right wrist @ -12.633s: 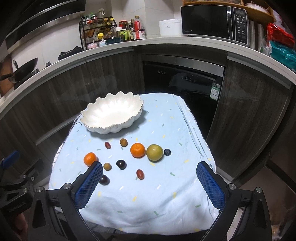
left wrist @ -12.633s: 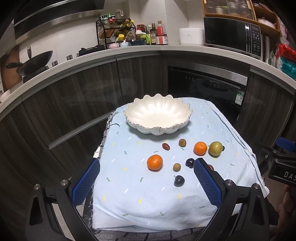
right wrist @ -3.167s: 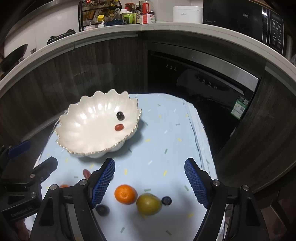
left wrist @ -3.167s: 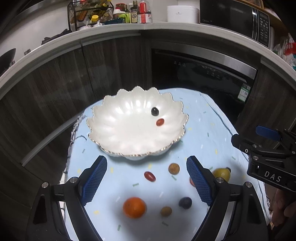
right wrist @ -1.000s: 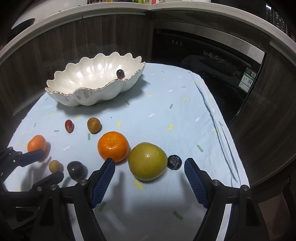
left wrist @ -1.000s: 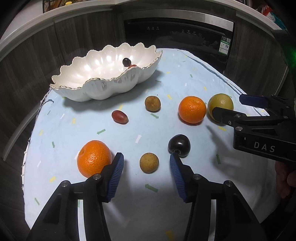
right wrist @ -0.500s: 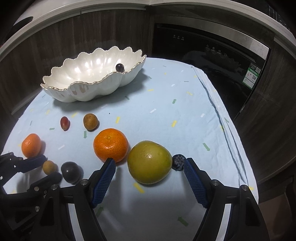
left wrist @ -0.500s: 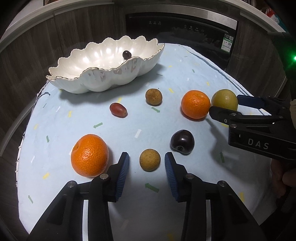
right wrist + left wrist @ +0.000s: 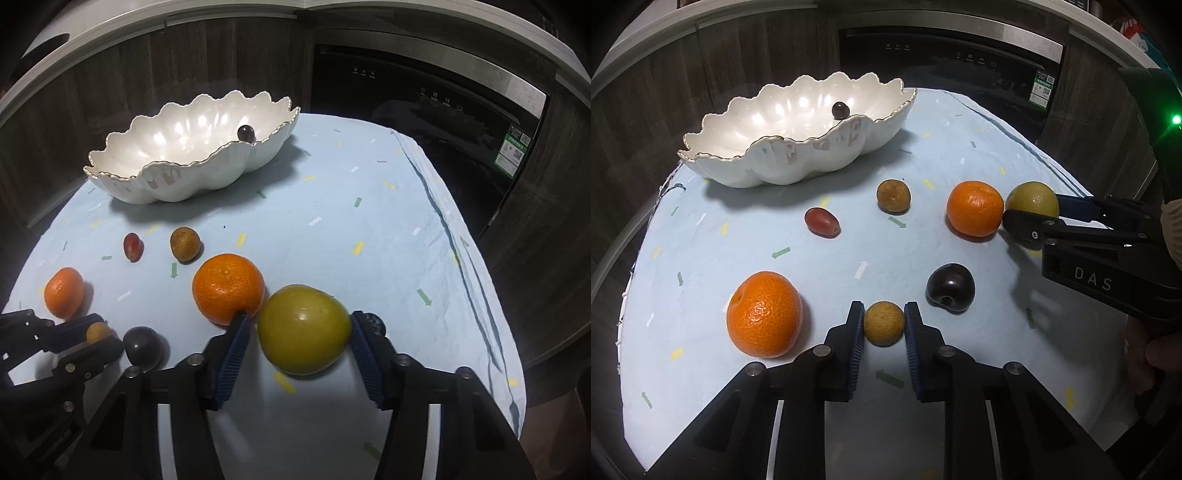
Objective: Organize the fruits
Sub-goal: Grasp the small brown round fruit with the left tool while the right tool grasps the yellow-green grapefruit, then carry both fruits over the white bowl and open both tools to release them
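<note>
**Both tongs on fruit, bowl holds one piece in view**

Left tongs (image 9: 884,324): both pads touching a small tan round fruit (image 9: 884,328), lower centre of the left view, fruit on the cloth (image 9: 960,147).

Right tongs (image 9: 300,339): pads around the big yellow-green fruit (image 9: 303,329), lower centre of the right view. Right pad touching; left pad looks just short of it, wedged against the near orange (image 9: 229,287). A small dark berry (image 9: 375,323) sits behind the right pad.

Loose on the tabletop: dark plum (image 9: 950,287) right of the left tongs, second orange (image 9: 764,314) to their left, red grape (image 9: 822,222) and another tan fruit (image 9: 893,196) mid-frame.

White scalloped bowl (image 9: 775,162) upper left, one dark grape (image 9: 840,110) visible inside.
</note>
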`<control>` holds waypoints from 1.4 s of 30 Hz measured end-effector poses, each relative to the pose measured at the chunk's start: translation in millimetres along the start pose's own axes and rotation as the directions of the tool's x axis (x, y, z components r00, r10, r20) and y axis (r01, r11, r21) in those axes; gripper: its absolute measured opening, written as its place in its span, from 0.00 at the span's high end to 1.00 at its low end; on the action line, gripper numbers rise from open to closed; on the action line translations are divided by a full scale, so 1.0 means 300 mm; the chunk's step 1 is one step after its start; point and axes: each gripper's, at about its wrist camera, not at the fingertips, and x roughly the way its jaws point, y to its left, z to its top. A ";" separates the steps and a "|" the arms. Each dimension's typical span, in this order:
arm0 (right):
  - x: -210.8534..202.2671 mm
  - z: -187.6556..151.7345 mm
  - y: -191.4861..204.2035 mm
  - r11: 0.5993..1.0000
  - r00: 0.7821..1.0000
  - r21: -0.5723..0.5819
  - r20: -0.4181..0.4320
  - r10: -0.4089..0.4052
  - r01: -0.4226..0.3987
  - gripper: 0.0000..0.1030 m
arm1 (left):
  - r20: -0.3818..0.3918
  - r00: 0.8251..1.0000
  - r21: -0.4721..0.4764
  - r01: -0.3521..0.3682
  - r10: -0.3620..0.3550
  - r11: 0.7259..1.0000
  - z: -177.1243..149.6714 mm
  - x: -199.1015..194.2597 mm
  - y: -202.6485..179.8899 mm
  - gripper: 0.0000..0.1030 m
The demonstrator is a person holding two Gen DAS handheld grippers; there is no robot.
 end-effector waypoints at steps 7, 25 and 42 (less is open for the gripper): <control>-0.010 -0.003 -0.004 1.000 1.000 0.006 -0.004 0.013 -0.013 0.51 | 0.009 1.000 -0.003 0.001 -0.001 1.000 0.000 -0.010 -0.002 0.78; -0.116 0.024 0.028 0.999 0.999 -0.036 0.052 0.009 -0.008 0.51 | 0.073 0.997 -0.032 0.001 0.002 0.999 0.032 -0.097 0.025 0.78; -0.191 0.077 0.084 0.998 0.995 -0.064 0.096 0.032 -0.026 0.51 | 0.119 0.993 -0.093 -0.011 0.022 0.996 0.071 -0.160 0.085 0.78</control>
